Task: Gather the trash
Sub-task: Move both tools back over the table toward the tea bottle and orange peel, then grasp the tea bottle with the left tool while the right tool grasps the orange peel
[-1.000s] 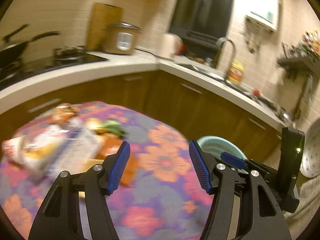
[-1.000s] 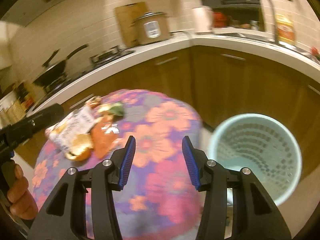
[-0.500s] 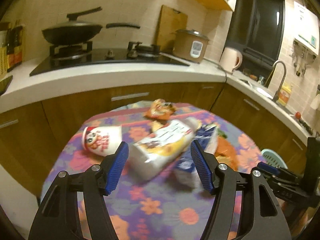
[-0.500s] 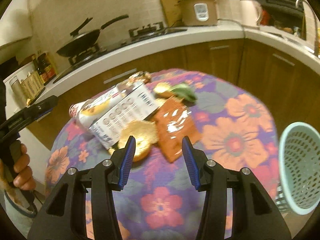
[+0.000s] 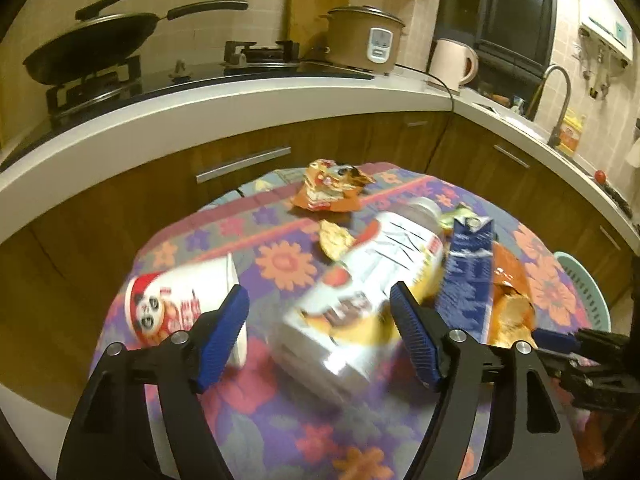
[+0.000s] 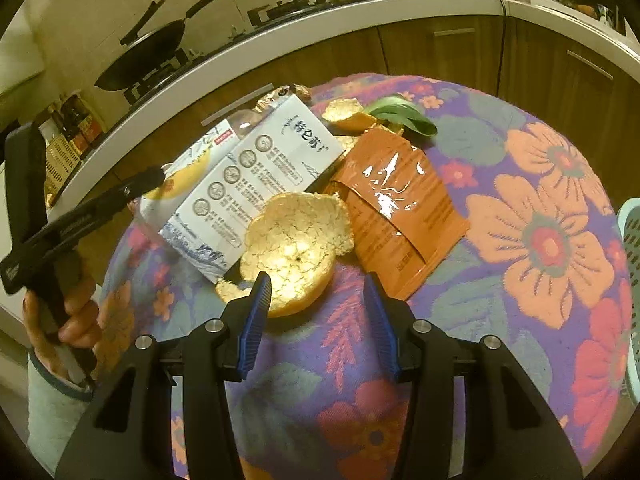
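Trash lies on a round table with a floral cloth (image 6: 552,240). My left gripper (image 5: 320,330) is open, its jaws either side of a plastic bottle (image 5: 360,296) lying on its side. A panda paper cup (image 5: 180,300) lies at its left, a blue-white carton (image 5: 468,280) at its right. My right gripper (image 6: 316,316) is open just short of a large citrus peel (image 6: 296,248). An orange wrapper (image 6: 400,208), the carton (image 6: 256,176) and a green leaf (image 6: 404,118) lie behind the peel. A teal trash basket (image 6: 632,280) stands at the table's right edge.
A crumpled snack bag (image 5: 332,192) lies at the table's far side. Behind it runs a curved kitchen counter (image 5: 240,100) with a wok (image 5: 88,46), rice cooker (image 5: 364,40), kettle (image 5: 452,62) and sink tap (image 5: 556,96). Wooden cabinets stand below it.
Both grippers have swung left from the basket side and moved closer to the trash. The left now straddles the bottle; the right has come up to the peel.
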The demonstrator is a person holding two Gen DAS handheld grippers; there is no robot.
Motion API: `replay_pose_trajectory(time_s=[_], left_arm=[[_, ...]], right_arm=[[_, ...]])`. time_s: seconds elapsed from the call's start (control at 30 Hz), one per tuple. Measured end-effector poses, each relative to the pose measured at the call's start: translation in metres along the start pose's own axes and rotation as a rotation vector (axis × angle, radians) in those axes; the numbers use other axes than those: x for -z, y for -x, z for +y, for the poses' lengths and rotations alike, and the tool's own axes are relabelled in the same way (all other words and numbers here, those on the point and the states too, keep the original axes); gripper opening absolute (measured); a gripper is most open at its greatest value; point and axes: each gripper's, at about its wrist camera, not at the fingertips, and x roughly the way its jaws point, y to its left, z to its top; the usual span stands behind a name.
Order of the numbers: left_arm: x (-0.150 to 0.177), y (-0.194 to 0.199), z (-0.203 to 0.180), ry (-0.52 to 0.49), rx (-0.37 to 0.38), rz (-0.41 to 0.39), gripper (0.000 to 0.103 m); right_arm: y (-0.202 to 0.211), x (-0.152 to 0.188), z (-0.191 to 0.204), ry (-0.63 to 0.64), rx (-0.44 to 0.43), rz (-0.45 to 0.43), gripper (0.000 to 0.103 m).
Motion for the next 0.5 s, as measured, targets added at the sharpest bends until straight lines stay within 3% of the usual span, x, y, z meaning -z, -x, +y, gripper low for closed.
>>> replay_pose_trajectory(time_s=[0.17, 0.3, 0.5], left_arm=[[-0.002, -0.013, -0.003, -0.035, 0.137, 0.069, 0.076], [0.004, -0.017, -0.016, -0.126, 0.100, 0.092, 0.076], [0.005, -0.025, -0.025, -0.148, 0.110, 0.133, 0.074]], right_arm=[[-0.011, -0.003, -0.003, -0.015, -0.020, 0.022, 0.041], [-0.015, -0.006, -0.003, -0.025, -0.030, 0.031, 0.040], [-0.019, -0.007, 0.003, -0.010, -0.027, 0.036, 0.039]])
